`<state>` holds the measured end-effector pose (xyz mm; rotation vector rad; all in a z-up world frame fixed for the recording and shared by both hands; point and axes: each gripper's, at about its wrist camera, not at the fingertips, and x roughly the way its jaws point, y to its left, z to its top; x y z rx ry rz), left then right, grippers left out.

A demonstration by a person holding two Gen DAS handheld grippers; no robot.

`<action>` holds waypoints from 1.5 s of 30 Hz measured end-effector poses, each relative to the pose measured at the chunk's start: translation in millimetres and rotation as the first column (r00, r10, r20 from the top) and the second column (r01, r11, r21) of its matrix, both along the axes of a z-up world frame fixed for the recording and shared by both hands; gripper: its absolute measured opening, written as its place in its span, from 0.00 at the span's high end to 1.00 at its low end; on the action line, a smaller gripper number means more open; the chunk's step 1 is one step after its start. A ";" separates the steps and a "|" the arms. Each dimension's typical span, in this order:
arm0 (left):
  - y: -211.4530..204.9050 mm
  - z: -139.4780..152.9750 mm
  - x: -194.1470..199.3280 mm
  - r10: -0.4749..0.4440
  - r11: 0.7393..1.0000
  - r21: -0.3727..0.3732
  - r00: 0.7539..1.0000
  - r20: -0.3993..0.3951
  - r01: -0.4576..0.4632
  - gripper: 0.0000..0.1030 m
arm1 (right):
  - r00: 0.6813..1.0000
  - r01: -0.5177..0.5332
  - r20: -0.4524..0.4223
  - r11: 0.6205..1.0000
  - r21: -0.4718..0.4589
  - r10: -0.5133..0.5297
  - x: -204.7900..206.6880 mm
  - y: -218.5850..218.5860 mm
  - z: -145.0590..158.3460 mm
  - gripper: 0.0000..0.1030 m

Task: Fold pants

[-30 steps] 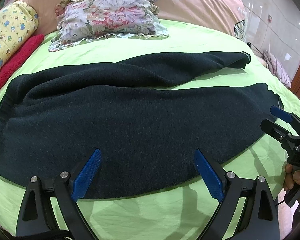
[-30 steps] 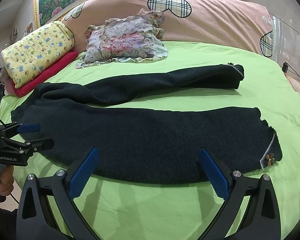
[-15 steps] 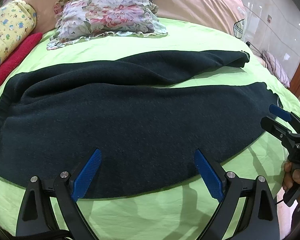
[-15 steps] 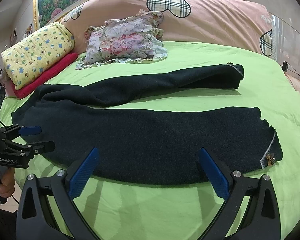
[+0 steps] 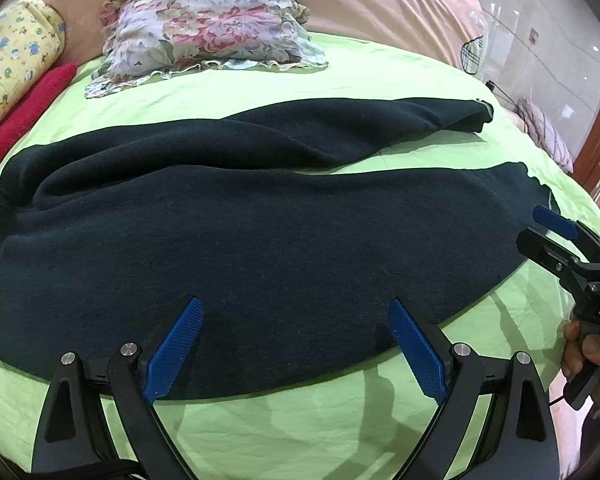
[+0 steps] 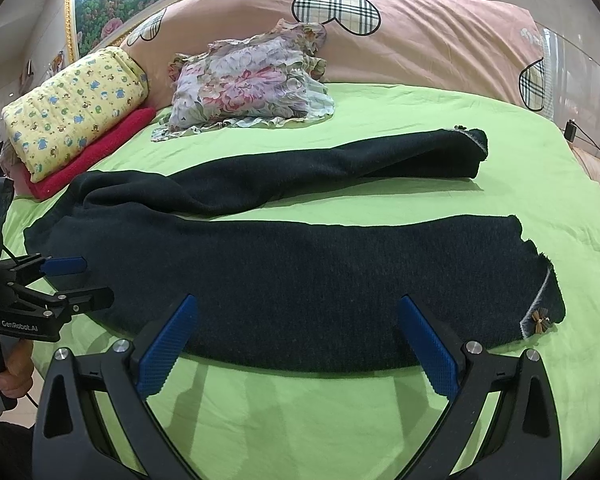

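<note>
Fingers [image 5: 171,350] spread wide on left gripper [image 5: 295,348] over dark pants [image 5: 259,240], right gripper [image 6: 300,344] likewise released, level, hand-held.

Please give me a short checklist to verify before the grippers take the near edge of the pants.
1. Left gripper open: ok.
2. Right gripper open: ok.
3. Pants flat on the bed: mostly ok; the far leg is bunched near the waist.
4. Legs apart, not overlapping at the cuffs: ok.
5. Near edge free of other things: ok.
6. Pillow away from the pants: ok.
</note>
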<state>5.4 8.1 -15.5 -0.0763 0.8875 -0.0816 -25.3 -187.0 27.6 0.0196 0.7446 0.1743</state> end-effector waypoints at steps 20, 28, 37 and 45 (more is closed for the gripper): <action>-17.2 31.5 64.6 -0.162 0.981 0.111 0.986 0.029 0.158 0.08 | 0.992 0.123 -0.010 0.990 0.069 -0.122 32.2 -39.2 18.1 0.03; -21.6 31.5 105.2 -0.304 0.928 0.219 0.953 -0.016 0.300 0.08 | 0.984 0.179 -0.018 0.979 0.098 -0.178 67.4 -66.9 34.2 0.03; -11.7 28.6 146.9 -0.424 0.871 0.239 0.903 -0.072 0.428 0.08 | 0.955 0.295 -0.110 0.927 0.230 -0.276 125.8 -111.6 39.6 0.27; -5.8 12.3 163.4 -0.512 0.804 0.263 0.846 -0.148 0.533 0.09 | 0.912 0.402 -0.244 0.841 0.361 -0.331 165.9 -137.9 15.2 0.31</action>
